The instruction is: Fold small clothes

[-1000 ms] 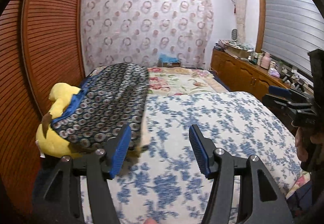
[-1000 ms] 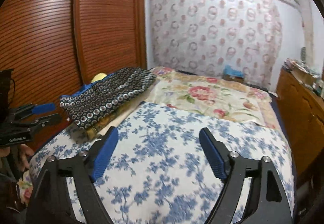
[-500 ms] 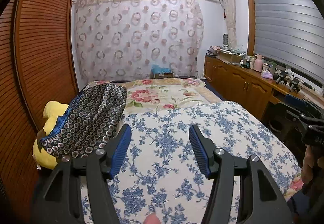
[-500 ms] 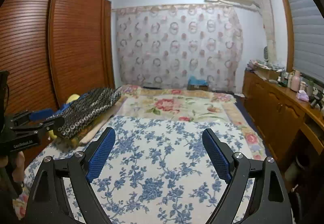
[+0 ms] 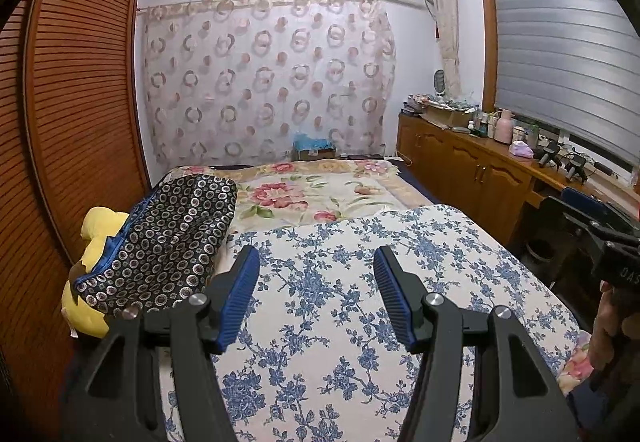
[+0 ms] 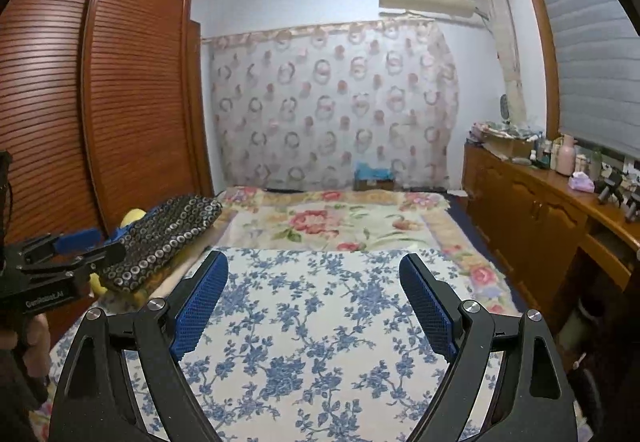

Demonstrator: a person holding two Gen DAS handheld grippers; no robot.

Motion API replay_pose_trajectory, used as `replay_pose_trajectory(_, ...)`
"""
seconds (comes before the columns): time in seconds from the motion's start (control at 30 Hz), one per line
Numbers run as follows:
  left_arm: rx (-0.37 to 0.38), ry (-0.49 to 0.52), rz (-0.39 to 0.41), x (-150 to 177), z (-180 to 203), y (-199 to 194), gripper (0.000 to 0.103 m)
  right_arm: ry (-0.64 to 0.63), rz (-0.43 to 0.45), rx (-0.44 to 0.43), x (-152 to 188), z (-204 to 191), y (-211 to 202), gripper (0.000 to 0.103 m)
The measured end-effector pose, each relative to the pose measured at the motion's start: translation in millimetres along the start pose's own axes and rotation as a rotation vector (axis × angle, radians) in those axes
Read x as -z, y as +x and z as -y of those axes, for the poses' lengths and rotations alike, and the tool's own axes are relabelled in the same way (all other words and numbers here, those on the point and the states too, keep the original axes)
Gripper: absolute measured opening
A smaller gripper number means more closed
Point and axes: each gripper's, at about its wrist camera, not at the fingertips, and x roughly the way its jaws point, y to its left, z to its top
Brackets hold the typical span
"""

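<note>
Both claws — left claw [image 5: 316, 298], right claw [image 6: 314, 306] — spread, empty; I judge the dotted garment [image 5: 160, 242], ten o'clock, soft, light — I would pinch its hem.

My yellow plush toy [image 5: 94, 238] lies mostly hidden under the dark ring-patterned garment [image 5: 160, 246]; the counter's small items [image 5: 500, 122] are too tiny to identify.
</note>
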Motion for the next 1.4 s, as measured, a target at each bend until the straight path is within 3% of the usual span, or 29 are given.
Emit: replay_pose_trajectory(1.4, -0.032, -0.002, 0.011, 3.4, -0.5, -1.2, 0.059, 0.002, -0.013, 0.008, 3.7, -2.2, 2.7, 0.089)
